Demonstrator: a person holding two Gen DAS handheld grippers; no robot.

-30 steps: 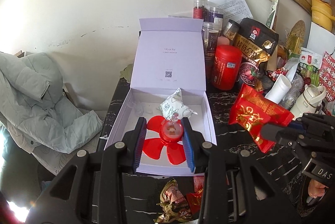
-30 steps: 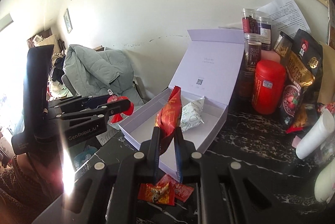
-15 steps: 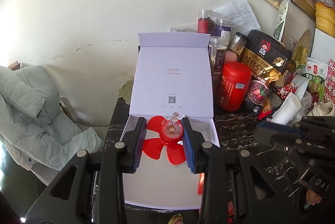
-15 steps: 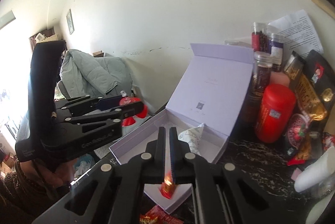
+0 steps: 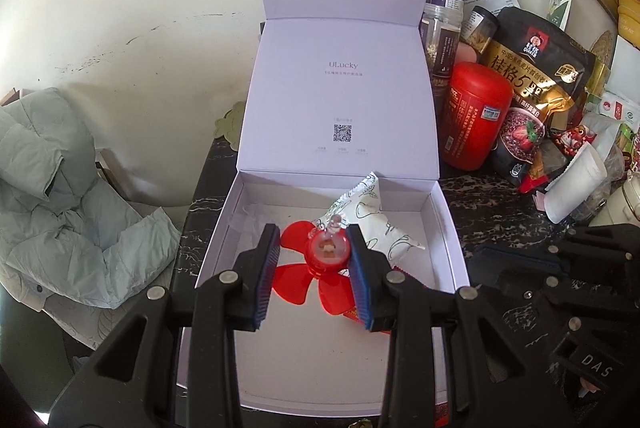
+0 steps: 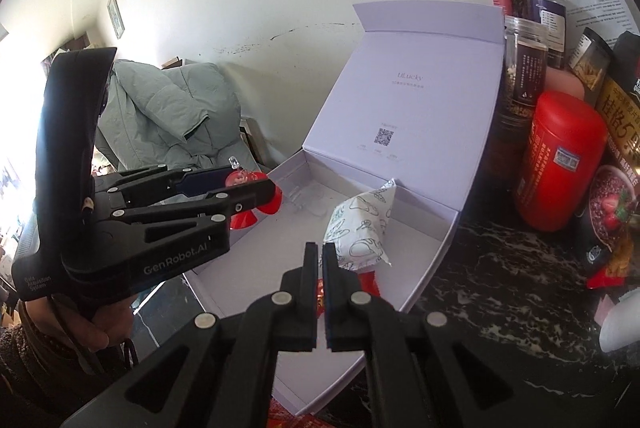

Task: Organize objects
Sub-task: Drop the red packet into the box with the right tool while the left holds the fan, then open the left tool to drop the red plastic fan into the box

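An open lilac gift box stands on the dark marble table, lid up against the wall. My left gripper is shut on the round hub of a red plastic fan toy, held just above the box floor. A white patterned pouch lies in the box. A red snack packet lies on the box floor, mostly hidden behind fingers. My right gripper hovers over the box's near right corner, shut with nothing between its pads.
Right of the box crowd a red canister, several clear jars, a black oat bag and a white paper cup. A grey-green jacket lies left of the table. Candy wrappers sit at the near edge.
Both grippers moved forward and down over the box. The right gripper let go of the red packet, which dropped into the box, then shut empty. The left still holds the fan toy.
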